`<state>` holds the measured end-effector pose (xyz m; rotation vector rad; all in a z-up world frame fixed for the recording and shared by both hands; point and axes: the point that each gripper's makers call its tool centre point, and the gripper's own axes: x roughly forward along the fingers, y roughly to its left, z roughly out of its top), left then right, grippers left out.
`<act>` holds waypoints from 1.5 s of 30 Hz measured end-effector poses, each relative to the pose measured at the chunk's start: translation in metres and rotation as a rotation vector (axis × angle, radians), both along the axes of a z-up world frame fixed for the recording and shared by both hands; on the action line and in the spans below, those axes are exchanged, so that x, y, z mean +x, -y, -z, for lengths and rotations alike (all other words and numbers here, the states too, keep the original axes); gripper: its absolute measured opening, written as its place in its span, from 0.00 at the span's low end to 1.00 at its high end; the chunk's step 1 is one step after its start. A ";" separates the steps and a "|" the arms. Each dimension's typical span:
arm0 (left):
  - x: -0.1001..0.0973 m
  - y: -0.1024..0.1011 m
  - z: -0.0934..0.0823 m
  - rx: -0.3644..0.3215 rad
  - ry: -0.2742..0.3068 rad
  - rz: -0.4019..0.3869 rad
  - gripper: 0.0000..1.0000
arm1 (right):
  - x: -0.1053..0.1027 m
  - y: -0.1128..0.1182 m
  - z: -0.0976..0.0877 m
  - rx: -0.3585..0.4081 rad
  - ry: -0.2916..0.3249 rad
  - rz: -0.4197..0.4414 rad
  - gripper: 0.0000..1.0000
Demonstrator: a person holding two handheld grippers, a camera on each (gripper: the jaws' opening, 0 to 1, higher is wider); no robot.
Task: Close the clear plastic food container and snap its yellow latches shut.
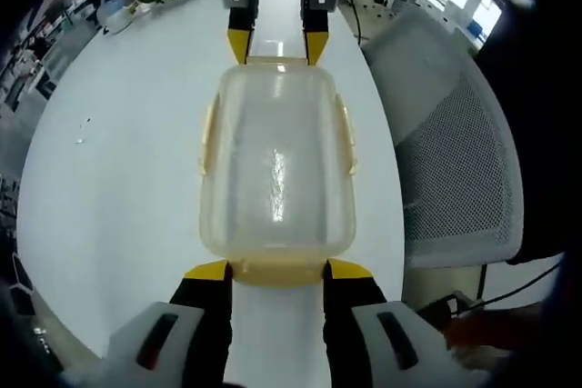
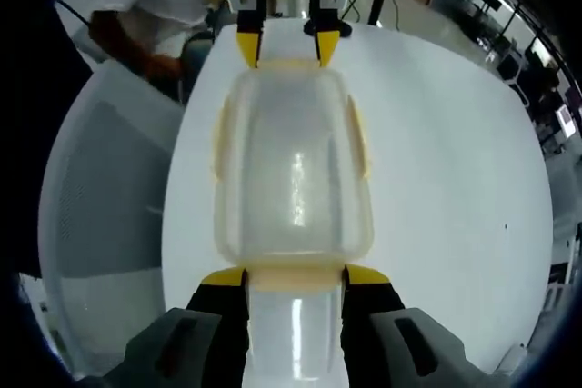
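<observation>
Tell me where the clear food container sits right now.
The clear food container sits on the white table, lengthwise between the left tongs at one end latch and the right tongs at the other.

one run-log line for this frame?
container: lid on, white table | left gripper: open, at near end latch | right gripper: open, at opposite end latch | side latches: state unclear

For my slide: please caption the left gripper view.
Both grippers at opposite ends of the lidded clear container on a white table.
</observation>
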<state>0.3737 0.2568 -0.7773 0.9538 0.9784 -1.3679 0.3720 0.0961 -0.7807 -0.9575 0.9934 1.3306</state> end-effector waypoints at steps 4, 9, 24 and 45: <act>0.000 0.009 -0.001 -0.004 -0.002 -0.002 0.38 | 0.001 0.009 0.000 -0.002 -0.003 0.001 0.37; 0.000 0.021 0.002 -0.005 -0.006 -0.001 0.38 | -0.001 0.019 0.001 -0.003 -0.006 0.003 0.37; -0.002 0.045 0.005 0.001 -0.012 -0.004 0.38 | -0.003 0.045 0.005 -0.005 -0.016 0.008 0.37; -0.003 0.087 0.010 -0.003 -0.024 0.002 0.38 | -0.005 0.087 0.012 -0.020 -0.032 0.020 0.37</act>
